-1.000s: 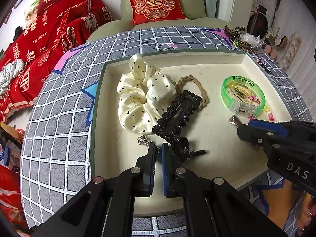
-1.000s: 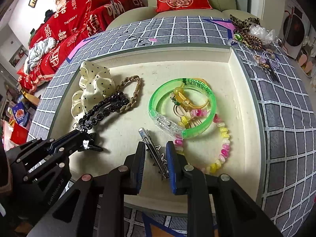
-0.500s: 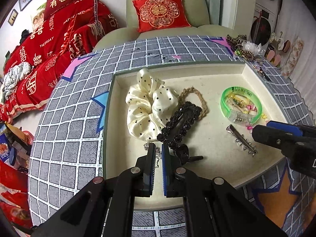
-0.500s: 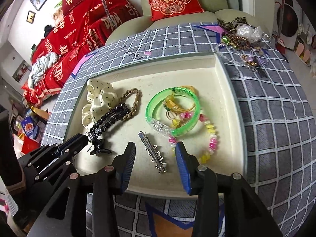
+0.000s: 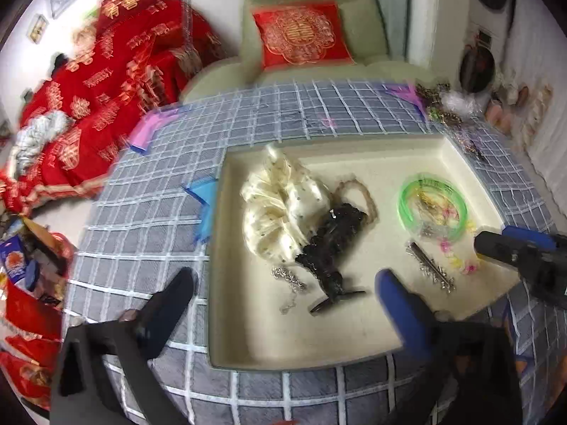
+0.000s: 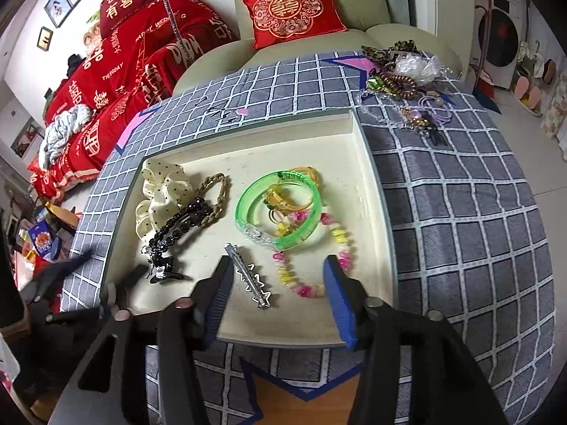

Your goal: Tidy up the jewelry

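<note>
A: In the left wrist view, what is the left gripper (image 5: 283, 294) doing?

B: It is hanging at the bottom of the frame with its jaws spread wide, having just been opening, and nothing is sitting between them. The picture is blurring. Above it, in the cream tray (image 5: 354, 350), the silver chain (image 5: 288, 279) is lying just left of the black beaded clip (image 5: 331, 244), which is overlapping the dotted scrunchie (image 5: 280, 205).

A: And the right wrist view?

B: The right gripper (image 6: 278, 283) is standing at bottom centre, jaws partly apart and having just been opening. The silver hair clip (image 6: 250, 276) is lying on the tray between the pads, touching neither. The green bangle (image 6: 280, 209) is resting at centre, with the pink and yellow bead bracelet (image 6: 312, 265) curling below it.
</note>
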